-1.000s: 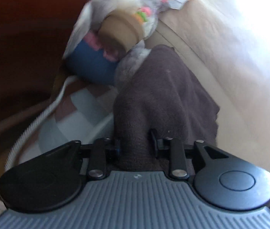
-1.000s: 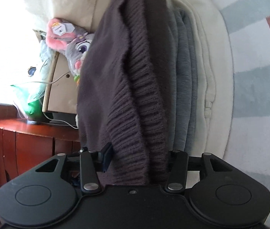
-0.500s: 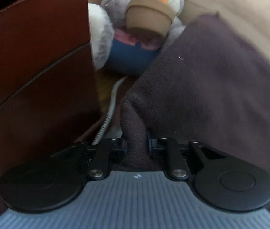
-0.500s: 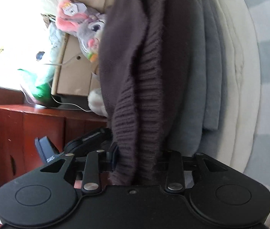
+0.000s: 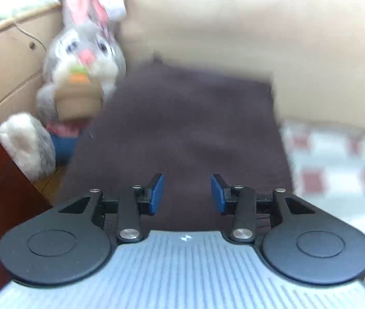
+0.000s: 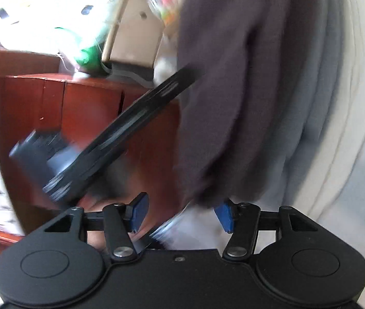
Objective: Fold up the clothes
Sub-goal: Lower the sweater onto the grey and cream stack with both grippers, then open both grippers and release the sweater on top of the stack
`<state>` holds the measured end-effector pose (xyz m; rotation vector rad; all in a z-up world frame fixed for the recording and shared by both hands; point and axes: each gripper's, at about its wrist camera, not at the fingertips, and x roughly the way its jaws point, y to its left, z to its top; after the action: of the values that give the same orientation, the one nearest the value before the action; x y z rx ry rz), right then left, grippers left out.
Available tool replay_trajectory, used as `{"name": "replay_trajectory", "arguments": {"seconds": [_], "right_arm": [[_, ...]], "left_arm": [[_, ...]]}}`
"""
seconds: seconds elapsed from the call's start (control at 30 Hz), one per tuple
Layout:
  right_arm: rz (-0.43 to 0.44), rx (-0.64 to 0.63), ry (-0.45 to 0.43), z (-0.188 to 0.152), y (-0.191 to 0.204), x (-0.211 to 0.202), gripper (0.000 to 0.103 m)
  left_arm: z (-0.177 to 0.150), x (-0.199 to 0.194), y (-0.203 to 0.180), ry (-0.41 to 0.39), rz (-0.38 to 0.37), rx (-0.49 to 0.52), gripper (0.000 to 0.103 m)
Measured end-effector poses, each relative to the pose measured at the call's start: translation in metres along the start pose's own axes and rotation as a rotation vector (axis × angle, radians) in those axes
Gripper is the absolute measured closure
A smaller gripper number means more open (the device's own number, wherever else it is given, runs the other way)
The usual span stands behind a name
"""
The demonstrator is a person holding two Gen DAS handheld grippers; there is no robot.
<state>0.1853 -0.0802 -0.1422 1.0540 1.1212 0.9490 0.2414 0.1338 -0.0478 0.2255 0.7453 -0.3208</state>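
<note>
Now, through the left wrist camera, we see the left gripper point(image 5: 187, 194) with its jaws opening, blue pads point(image 5: 155, 194) apart and pressing on nothing. The sweater point(image 5: 182, 134) lies flat just ahead of and beneath the pads, spreading away from us. It is dark brown, folded into a rough rectangle with a smooth top. A plush rabbit point(image 5: 79, 77) sits to the upper left of our gripper, beside the sweater's edge.

Through the right wrist camera, our right gripper point(image 6: 182, 212) is opening too, nothing pinched between its pads. The sweater point(image 6: 223, 77) sits just ahead, its lower edge near the right pad; we cannot tell if they touch. It tops a stack point(image 6: 324, 103) of grey and cream clothes. Our left gripper point(image 6: 120, 134) shows blurred to the upper left.
</note>
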Motion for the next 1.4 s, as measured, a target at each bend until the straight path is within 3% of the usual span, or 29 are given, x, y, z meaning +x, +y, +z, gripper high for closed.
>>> {"name": "replay_trajectory", "arguments": {"seconds": [0.03, 0.1, 0.3, 0.4, 0.5, 0.53, 0.57, 0.63, 0.77, 0.83, 0.9, 0.97, 1.1, 1.17, 1.27, 1.4], "right_arm": [[0.005, 0.008, 0.006, -0.005, -0.002, -0.002, 0.041], [-0.019, -0.032, -0.037, -0.009, -0.001, -0.016, 0.041], [-0.185, -0.213, -0.448, 0.037, 0.002, -0.089, 0.041], [-0.324, -0.214, -0.552, 0.070, -0.012, -0.092, 0.039], [-0.335, -0.164, -0.580, 0.084, -0.039, -0.086, 0.039], [-0.334, -0.165, -0.623, 0.090, -0.045, -0.083, 0.041], [-0.328, -0.172, -0.662, 0.097, -0.049, -0.080, 0.054], [-0.291, -0.219, -0.709, 0.117, -0.052, -0.073, 0.070], [-0.276, -0.273, -0.751, 0.120, -0.046, -0.076, 0.074], [-0.288, -0.285, -0.743, 0.116, -0.044, -0.078, 0.074], [-0.308, -0.266, -0.714, 0.120, -0.049, -0.082, 0.072], [-0.290, -0.192, -0.699, 0.124, -0.052, -0.084, 0.063], [-0.236, -0.133, -0.626, 0.107, -0.046, -0.077, 0.057], [-0.185, -0.128, -0.558, 0.095, -0.046, -0.066, 0.057], [-0.242, -0.183, -0.429, 0.075, -0.040, -0.042, 0.057], [-0.221, -0.194, -0.343, 0.049, -0.030, -0.029, 0.056]], "left_arm": [[-0.005, 0.009, 0.003, 0.035, 0.010, -0.020, 0.064], [-0.013, 0.011, 0.013, 0.026, -0.015, -0.094, 0.064], [-0.016, 0.014, 0.033, -0.007, -0.062, -0.206, 0.063], [-0.012, 0.020, 0.041, -0.009, -0.055, -0.233, 0.063], [-0.014, 0.026, 0.048, -0.007, -0.013, -0.248, 0.062], [-0.015, 0.028, 0.052, -0.004, -0.022, -0.269, 0.062], [-0.016, 0.028, 0.055, -0.002, -0.035, -0.281, 0.062], [-0.015, 0.028, 0.055, 0.002, -0.040, -0.284, 0.062], [-0.017, 0.005, 0.040, -0.012, -0.071, -0.234, 0.062], [-0.022, -0.011, 0.028, -0.032, -0.130, -0.207, 0.048], [-0.029, -0.022, 0.016, -0.043, -0.186, -0.189, 0.041], [-0.037, -0.026, 0.000, -0.031, -0.225, -0.150, 0.037], [-0.049, -0.028, -0.023, -0.022, -0.099, -0.053, 0.035], [-0.052, -0.031, -0.021, -0.021, -0.077, -0.117, 0.035], [-0.055, -0.035, -0.012, -0.017, -0.039, -0.197, 0.035], [-0.063, -0.040, 0.012, 0.037, -0.027, -0.359, 0.033]]}}
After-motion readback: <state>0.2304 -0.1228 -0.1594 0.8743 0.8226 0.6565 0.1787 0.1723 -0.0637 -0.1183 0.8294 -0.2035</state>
